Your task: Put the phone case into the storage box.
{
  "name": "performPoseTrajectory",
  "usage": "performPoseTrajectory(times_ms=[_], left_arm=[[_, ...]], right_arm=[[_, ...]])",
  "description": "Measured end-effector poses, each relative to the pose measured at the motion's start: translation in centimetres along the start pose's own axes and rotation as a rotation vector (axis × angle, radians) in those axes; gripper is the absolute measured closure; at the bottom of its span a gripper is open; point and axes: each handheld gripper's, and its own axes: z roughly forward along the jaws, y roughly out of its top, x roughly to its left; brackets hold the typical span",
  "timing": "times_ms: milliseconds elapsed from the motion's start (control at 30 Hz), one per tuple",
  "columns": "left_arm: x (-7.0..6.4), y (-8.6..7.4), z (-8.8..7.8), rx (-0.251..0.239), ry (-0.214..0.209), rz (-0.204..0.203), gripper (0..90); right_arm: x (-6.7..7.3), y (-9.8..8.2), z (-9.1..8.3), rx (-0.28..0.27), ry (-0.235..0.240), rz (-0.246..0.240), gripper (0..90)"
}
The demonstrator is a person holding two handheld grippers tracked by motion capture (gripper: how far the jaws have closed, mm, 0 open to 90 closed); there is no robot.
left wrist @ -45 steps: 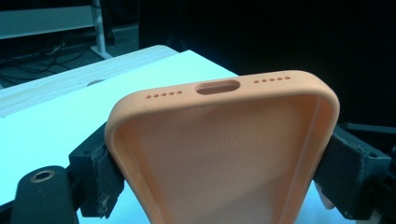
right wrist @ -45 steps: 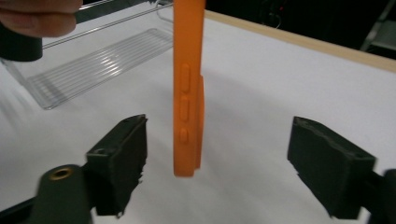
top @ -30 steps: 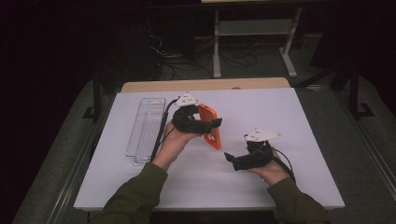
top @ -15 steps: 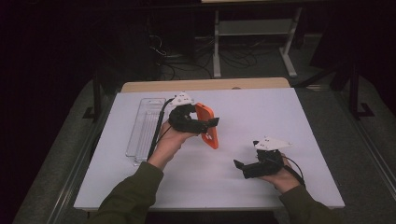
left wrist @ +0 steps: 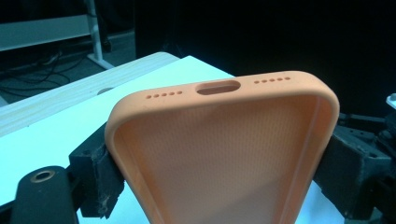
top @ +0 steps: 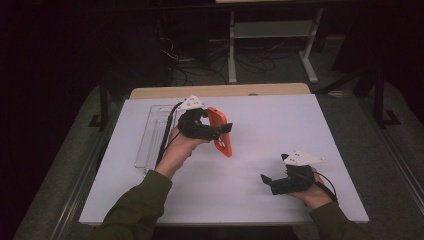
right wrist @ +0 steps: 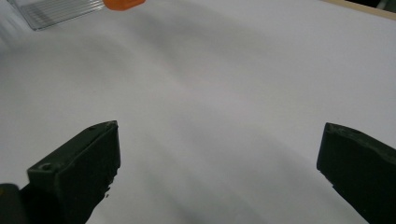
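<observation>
Item: orange phone case, qty 1. Clamped by its side edges in left gripper, held up off the white table, open side toward the gripper cam, prob. for inspection or fitting. Right gripper: jaws wide apart, empty, low near table front. Clear tray, qty 1, at left. Grippers: 2.

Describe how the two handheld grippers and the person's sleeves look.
Both are black, blocky handheld tools. The left gripper and the right gripper each carry a pale three-cornered plate on top and trail a thin black cable. The jaws are thick, dark, squarish blocks with rough, worn faces; a small round hole shows in the right gripper's own view. Both forearms wear dark olive-green sleeves.
</observation>
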Motion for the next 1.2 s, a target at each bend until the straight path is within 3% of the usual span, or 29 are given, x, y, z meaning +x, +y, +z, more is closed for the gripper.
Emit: performPoseTrajectory(times_ms=[167,267,767,1200], left_arm=[[0.1,0.0,-0.2,-0.005,-0.016,0.000,13.7],[0.2,0.0,-0.3,0.009,-0.015,0.022,13.7],[1.0,0.0,-1.3,-0.010,-0.007,0.023,13.7],[1.9,0.4,-2.5,-0.035,0.035,0.026,13.7]], right_arm=[[-0.3,0.0,-0.2,-0.007,-0.011,0.015,0.0],[-0.3,0.0,-0.1,-0.006,-0.006,0.020,0.0],[-0.1,0.2,0.0,-0.011,-0.005,0.017,0.0],[-0.1,0.2,0.0,-0.014,-0.006,0.012,0.0]])
